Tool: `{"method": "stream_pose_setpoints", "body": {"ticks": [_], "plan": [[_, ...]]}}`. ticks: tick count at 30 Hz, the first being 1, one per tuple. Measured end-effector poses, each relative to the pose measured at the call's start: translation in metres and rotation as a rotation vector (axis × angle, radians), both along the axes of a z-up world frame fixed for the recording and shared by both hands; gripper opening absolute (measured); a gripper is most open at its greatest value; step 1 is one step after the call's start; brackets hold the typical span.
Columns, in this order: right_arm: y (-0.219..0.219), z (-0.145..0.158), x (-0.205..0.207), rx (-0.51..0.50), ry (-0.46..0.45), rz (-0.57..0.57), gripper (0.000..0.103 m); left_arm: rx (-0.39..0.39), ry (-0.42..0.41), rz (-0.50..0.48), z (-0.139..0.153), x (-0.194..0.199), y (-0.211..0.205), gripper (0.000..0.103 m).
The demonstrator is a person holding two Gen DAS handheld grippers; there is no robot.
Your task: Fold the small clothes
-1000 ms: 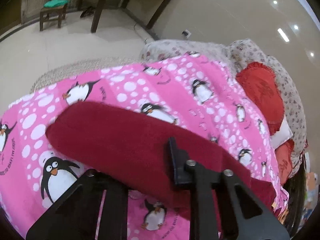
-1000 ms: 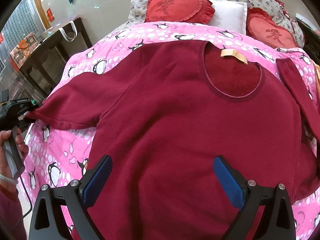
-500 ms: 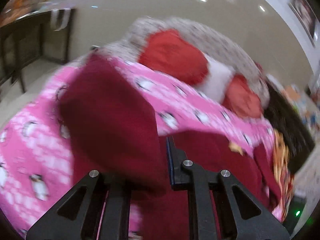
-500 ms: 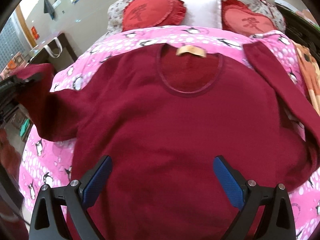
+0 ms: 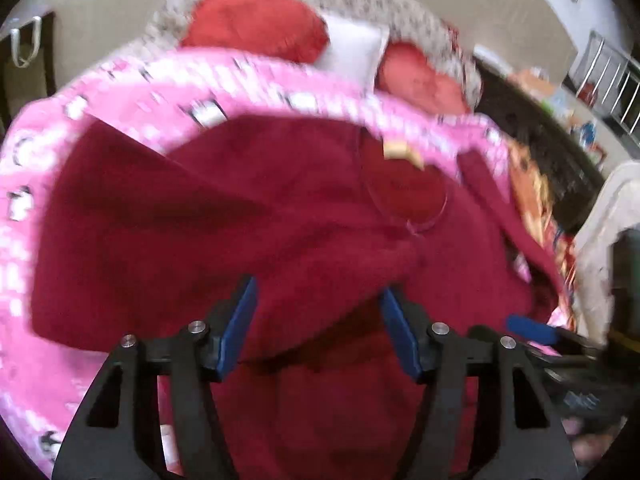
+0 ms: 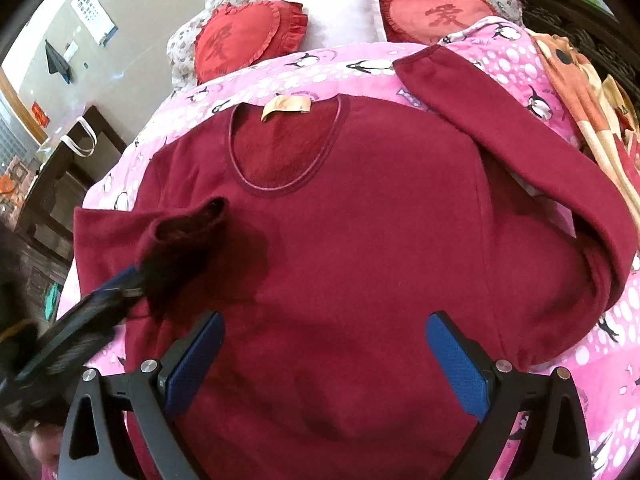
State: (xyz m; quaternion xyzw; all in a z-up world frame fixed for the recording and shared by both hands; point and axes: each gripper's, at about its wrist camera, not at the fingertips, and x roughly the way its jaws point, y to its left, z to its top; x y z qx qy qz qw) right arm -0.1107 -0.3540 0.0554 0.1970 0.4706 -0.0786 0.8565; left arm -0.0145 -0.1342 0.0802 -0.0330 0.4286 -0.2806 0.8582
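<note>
**Sweater half folded: one sleeve in, one to go**

Sweater (image 6: 360,248), maroon fleece with a tan neck label (image 6: 286,106), lies face up on the pink penguin blanket (image 6: 592,344). It looks soft, thick and limp, light enough to lift by an edge, and best pinched at a cuff or hem. The left gripper (image 5: 318,320) is opening over the sleeve cuff (image 6: 188,220) it has laid on the chest; the blurred view seems to show cloth between the pads but no longer pinched. The right gripper (image 6: 322,354) hovers spread wide above the lower body, holding nothing. The far sleeve (image 6: 532,152) is not yet folded and trails toward an orange cloth (image 6: 580,92) at the bed's edge. Two red heart cushions (image 6: 244,38) and a white pillow (image 6: 344,12) sit beyond the collar, well clear.
</note>
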Motion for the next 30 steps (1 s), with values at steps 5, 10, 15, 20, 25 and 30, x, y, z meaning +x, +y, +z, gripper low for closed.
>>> {"method": "stream_pose_setpoints", "body": {"ticks": [5,10,15,20,25,30], "plan": [[0.013,0.007,0.010,0.033,-0.043,0.063,0.100,0.084,-0.163,0.166,0.022,-0.007,0.055,0.068],[0.030,0.008,0.031,0.045,-0.063,0.115,0.100,0.096,-0.072,0.335,-0.002,0.013,0.112,0.068],[0.043,-0.004,0.060,-0.038,-0.048,0.154,0.098,0.042,0.026,0.430,-0.021,0.019,0.143,0.068],[0.045,-0.024,0.085,-0.116,-0.009,0.142,0.061,0.059,0.012,0.434,-0.020,0.014,0.143,0.068],[0.052,-0.021,0.087,-0.153,-0.057,0.175,0.011,0.071,0.018,0.415,-0.022,0.013,0.136,0.068],[0.036,0.019,0.062,-0.130,-0.191,0.145,0.004,0.076,0.009,0.409,-0.021,0.011,0.132,0.068]]}}
